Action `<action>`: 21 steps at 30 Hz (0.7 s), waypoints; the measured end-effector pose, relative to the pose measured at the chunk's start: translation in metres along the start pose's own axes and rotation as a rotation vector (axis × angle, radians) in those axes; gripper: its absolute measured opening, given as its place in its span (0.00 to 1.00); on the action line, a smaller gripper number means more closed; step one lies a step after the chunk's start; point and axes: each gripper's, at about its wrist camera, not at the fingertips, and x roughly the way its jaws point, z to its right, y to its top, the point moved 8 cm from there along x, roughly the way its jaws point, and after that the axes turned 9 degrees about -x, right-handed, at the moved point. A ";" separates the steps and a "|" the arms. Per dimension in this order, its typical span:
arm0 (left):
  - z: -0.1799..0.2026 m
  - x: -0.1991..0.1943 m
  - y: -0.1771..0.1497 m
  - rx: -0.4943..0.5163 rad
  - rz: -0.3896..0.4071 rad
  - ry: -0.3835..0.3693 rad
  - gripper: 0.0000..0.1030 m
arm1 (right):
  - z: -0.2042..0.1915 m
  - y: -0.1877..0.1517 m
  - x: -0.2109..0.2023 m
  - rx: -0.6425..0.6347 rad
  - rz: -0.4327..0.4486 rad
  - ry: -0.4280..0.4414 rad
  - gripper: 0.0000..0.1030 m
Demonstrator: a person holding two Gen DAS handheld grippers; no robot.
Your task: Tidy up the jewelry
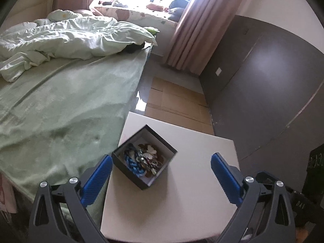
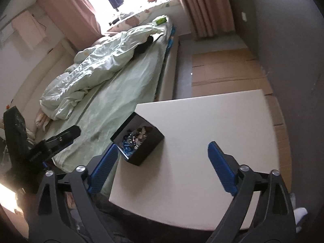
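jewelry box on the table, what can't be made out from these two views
- Single pieces in the jewelry box: left wrist view, tangled pile, small and blurred.
- Box's floor: both views, covered by the jewelry.
- Box's bed-side outer wall: right wrist view, faces away.
- Table's near edge: both views, behind the tool arms.

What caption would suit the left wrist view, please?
Open left tool above small black cardboard box of jumbled jewelry on white table.

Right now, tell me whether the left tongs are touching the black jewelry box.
Apart. The left wrist view shows the left tongs open, bare table between each pad and the black jewelry box.
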 end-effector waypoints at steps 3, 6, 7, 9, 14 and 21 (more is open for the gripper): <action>0.008 -0.019 -0.009 0.026 0.019 -0.002 0.92 | 0.002 -0.006 -0.029 -0.017 0.030 -0.044 0.92; 0.016 -0.039 -0.021 0.061 0.035 0.000 0.92 | 0.001 -0.014 -0.048 -0.031 0.052 -0.074 0.95; 0.017 -0.045 -0.025 0.071 0.042 0.000 0.92 | 0.000 -0.018 -0.055 -0.036 0.058 -0.084 0.95; 0.023 -0.059 -0.033 0.094 0.053 -0.009 0.92 | -0.001 -0.025 -0.068 -0.047 0.065 -0.108 0.95; 0.030 -0.095 -0.050 0.148 0.104 0.003 0.92 | -0.005 -0.045 -0.096 -0.064 0.097 -0.146 0.95; 0.033 -0.142 -0.080 0.207 0.164 -0.005 0.92 | -0.014 -0.078 -0.130 -0.087 0.152 -0.185 0.95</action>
